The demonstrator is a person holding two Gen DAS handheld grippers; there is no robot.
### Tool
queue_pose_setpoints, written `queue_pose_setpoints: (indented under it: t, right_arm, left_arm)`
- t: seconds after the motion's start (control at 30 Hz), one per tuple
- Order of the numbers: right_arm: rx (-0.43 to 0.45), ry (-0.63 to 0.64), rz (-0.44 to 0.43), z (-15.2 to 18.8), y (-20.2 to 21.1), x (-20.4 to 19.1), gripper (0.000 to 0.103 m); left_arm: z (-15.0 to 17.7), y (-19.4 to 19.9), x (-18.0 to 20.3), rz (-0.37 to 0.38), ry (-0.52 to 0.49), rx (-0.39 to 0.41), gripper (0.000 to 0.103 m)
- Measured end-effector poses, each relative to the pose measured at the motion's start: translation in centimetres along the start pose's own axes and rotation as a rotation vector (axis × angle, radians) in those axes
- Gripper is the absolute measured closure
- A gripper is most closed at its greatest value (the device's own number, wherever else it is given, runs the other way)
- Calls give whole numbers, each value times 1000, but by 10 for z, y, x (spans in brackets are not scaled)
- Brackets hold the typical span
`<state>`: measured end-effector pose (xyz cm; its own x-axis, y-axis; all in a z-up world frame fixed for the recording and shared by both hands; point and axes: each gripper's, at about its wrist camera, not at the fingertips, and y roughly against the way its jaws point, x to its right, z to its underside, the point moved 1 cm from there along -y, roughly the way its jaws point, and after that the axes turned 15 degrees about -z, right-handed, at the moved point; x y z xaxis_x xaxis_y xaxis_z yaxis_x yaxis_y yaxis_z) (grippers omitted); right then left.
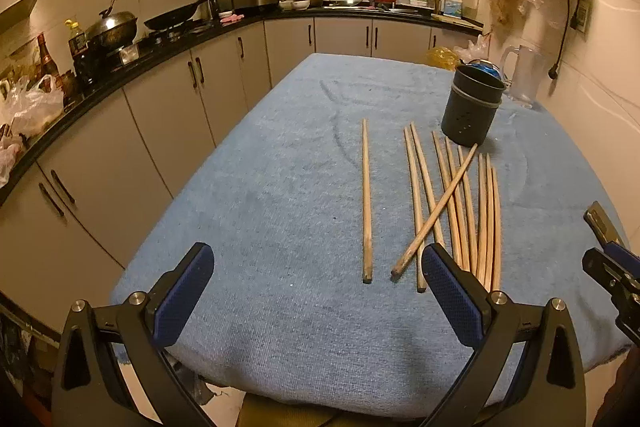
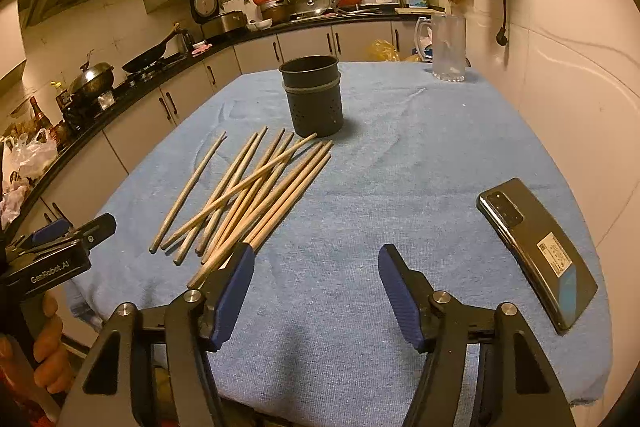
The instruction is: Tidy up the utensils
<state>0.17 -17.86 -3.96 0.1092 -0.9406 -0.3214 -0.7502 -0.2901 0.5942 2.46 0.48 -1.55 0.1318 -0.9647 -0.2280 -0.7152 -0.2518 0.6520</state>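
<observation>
Left wrist view: the left claw stands apart over a blue-towelled bench; its right finger hides the near ends of the wooden chopsticks at 1 o'clock, before the dark holder.

Right wrist view: the right claw gapes empty, chopsticks at 10 o'clock, a phone at 3; dim kitchen cabinets behind.

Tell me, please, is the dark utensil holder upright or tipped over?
Upright: the utensil holder stands on its base on the blue cloth, open rim facing up.
</observation>
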Motion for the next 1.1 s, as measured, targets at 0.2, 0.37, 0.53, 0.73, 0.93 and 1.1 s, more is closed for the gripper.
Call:
queue_pose_setpoints:
  t: [0.2, 0.37, 0.53, 0.73, 0.93, 1.1]
  right_arm:
    - [1, 8, 4, 2, -1, -1, 35]
    - [-1, 4, 3, 2, -1, -1, 35]
    - [-9, 9, -1, 3, -2, -3, 35]
    - [-11, 12, -1, 3, -3, -3, 35]
    - [-16, 6, 3, 3, -3, -3, 35]
    - [-14, 9, -1, 3, -3, -3, 37]
  left_arm:
    - [1, 1, 1, 9, 1, 15, 1]
    - [2, 1, 0, 17, 6, 5, 1]
    - [2, 0, 0, 14, 3, 2, 1]
    - [2, -1, 0, 9, -4, 5, 1]
    - [2, -3, 3, 3, -11, 17, 1]
    - [2, -3, 3, 5, -11, 21, 1]
